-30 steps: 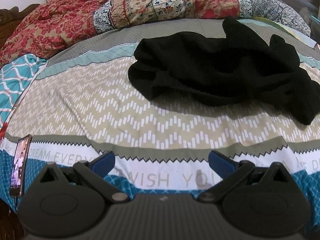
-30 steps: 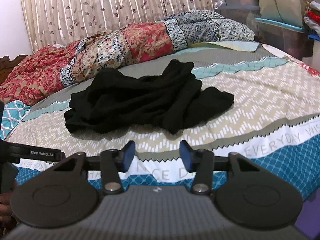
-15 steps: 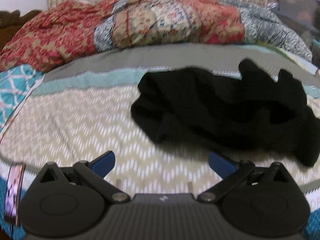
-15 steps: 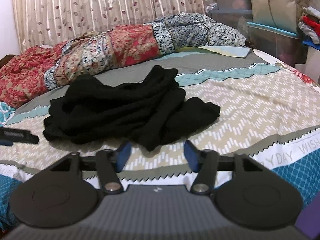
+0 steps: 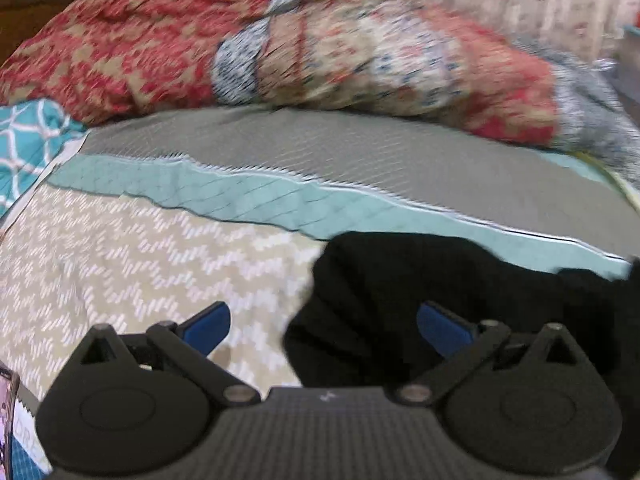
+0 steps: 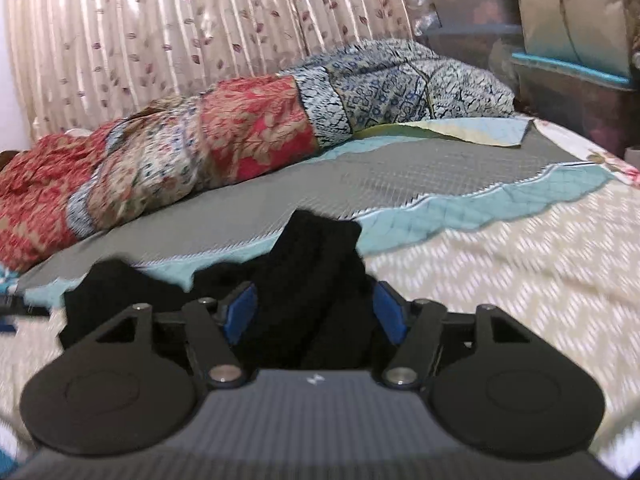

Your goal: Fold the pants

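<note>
The black pants (image 5: 420, 292) lie crumpled on the patterned bedspread (image 5: 120, 248). In the left wrist view my left gripper (image 5: 324, 324) is open, its blue pads wide apart, and the left end of the heap lies between them. In the right wrist view the pants (image 6: 312, 264) fill the gap of my right gripper (image 6: 316, 312), which is open with a bunched ridge of cloth between its blue pads. Whether either gripper touches the cloth I cannot tell.
A rolled red and blue patterned quilt (image 6: 240, 132) lies along the far side of the bed. A floral curtain (image 6: 160, 28) hangs behind it. Plastic storage boxes (image 6: 580, 80) stand at the right. A phone (image 5: 6, 412) lies at the bed's near left edge.
Both grippers have moved forward over the bed up to the pants, which now sit between their pads. The right gripper's pads have opened wider.
</note>
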{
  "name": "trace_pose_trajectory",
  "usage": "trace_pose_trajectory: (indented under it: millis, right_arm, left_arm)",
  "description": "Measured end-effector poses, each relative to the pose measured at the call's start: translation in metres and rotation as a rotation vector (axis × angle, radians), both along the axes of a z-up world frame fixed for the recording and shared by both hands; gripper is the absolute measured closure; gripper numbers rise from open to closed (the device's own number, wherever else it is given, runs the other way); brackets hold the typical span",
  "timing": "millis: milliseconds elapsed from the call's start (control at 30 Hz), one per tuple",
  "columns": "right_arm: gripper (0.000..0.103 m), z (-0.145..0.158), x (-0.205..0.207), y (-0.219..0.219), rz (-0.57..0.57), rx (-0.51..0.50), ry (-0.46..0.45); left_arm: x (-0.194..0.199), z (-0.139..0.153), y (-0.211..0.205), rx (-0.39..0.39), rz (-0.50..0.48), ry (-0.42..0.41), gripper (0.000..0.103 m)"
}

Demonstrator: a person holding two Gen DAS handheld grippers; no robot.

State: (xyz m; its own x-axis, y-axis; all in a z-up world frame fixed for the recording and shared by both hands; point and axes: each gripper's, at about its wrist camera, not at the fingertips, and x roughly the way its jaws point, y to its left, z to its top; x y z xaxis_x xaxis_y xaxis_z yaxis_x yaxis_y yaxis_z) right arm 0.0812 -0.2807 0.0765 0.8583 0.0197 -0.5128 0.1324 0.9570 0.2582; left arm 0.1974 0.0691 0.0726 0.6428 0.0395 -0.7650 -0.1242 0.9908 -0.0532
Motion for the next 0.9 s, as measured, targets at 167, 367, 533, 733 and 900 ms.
trace_pose_trajectory:
  millis: [167, 367, 533, 733, 900]
  right_arm:
    - [0.033, -0.021, 0.069, -0.010, -0.012, 0.050, 0.110]
    - [0.098, 0.021, 0.066, -0.004, 0.072, 0.111, 0.058]
    - [0.098, 0.112, 0.017, -0.030, 0.036, 0.167, -0.203]
    - [0.098, 0.178, -0.050, -0.067, -0.051, 0.259, -0.430]
    - [0.098, 0.185, -0.107, -0.079, -0.078, 0.195, -0.470]
  left_arm:
    - [0.021, -0.034, -0.008, -0.046, -0.033, 0.146, 0.049]
    - [-0.016, 0.024, 0.018, -0.214, -0.059, -0.018, 0.097]
    - [-0.049, 0.092, 0.059, -0.318, -0.015, -0.212, 0.097]
    - [-0.090, 0.152, 0.097, -0.330, 0.006, -0.372, 0.101]
    - [-0.127, 0.162, 0.111, -0.313, -0.025, -0.407, 0.101]
